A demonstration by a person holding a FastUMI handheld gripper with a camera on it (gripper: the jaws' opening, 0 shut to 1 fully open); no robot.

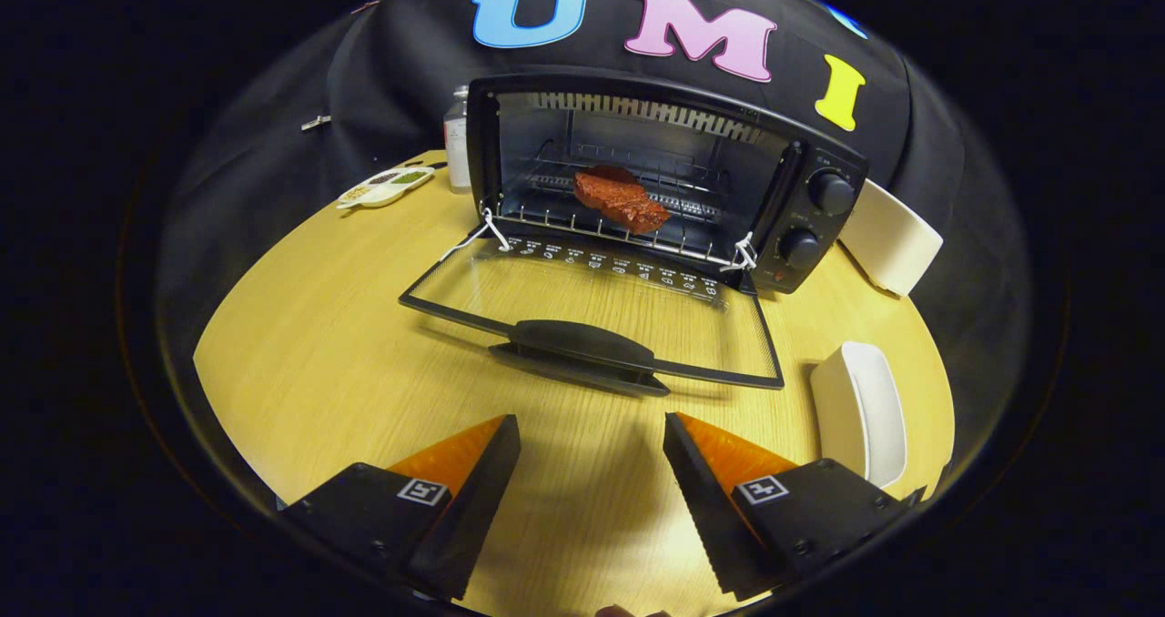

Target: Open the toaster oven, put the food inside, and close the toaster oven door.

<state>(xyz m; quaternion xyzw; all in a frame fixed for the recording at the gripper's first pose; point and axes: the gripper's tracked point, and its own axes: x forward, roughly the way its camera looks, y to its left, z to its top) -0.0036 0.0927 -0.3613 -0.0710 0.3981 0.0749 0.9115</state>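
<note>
A: The wooden surface (300,344) carries a small dish (386,186) at its far left edge, then the toaster oven (655,176) at the far middle.

B: And the task?

A: The food (621,198) lies on the rack and the door (592,317) hangs open, so I think only closing is left. The hand-held gripper (592,453) is wide and empty; the door handle (582,348) is just ahead of its fingers.

We see the pale wood-grain desk (300,362) evenly and brightly lit from above, its far edge bowed by fisheye distortion. The open glass door of the black toaster oven (596,317) casts soft shadow (faint glare too); focus stays sharp.
</note>
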